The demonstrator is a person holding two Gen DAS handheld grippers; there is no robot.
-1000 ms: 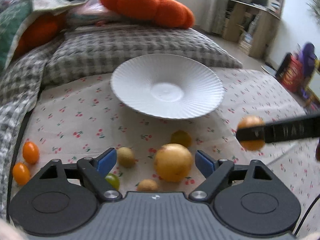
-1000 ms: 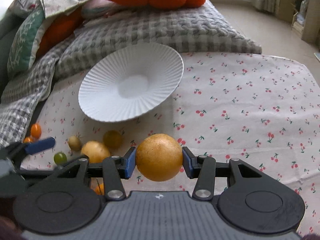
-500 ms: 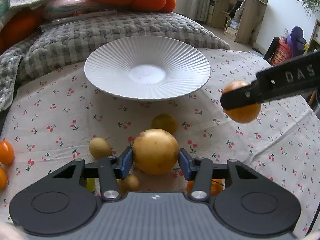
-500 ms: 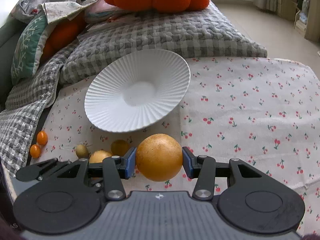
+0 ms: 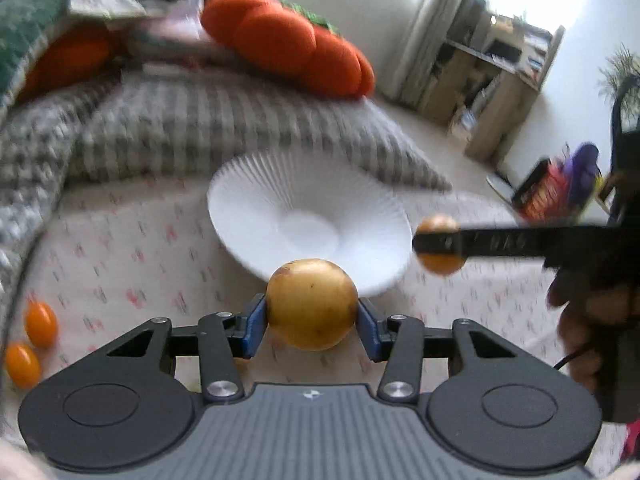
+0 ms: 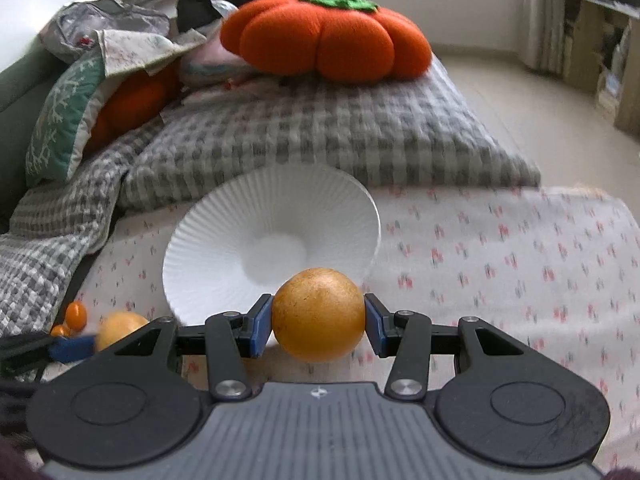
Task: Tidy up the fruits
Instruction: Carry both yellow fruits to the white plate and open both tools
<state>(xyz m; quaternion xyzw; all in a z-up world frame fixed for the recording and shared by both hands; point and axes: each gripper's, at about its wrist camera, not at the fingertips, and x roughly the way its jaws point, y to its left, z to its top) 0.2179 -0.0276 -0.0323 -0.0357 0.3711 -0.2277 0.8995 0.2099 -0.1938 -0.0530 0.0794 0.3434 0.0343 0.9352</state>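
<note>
The left gripper (image 5: 312, 322) has just closed its blue pads on a yellow-brown fruit (image 5: 312, 304), which sits pinched squarely between them, in front of the near rim of the white ribbed plate (image 5: 256, 200). The right gripper (image 6: 318, 330) pinches an orange fruit (image 6: 318, 314) between its pads, likewise before the plate's near rim. Two small orange tomatoes (image 5: 34, 340) lie on the cherry-print cloth (image 5: 120, 248), well to the left of the left gripper.

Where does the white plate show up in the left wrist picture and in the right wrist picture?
Left wrist view: white plate sits at centre, just beyond the held yellow fruit.
Right wrist view: plate sits centre-left, behind the held orange fruit.
Shared landmark: the orange pumpkin cushion on the grey checked blanket.
</note>
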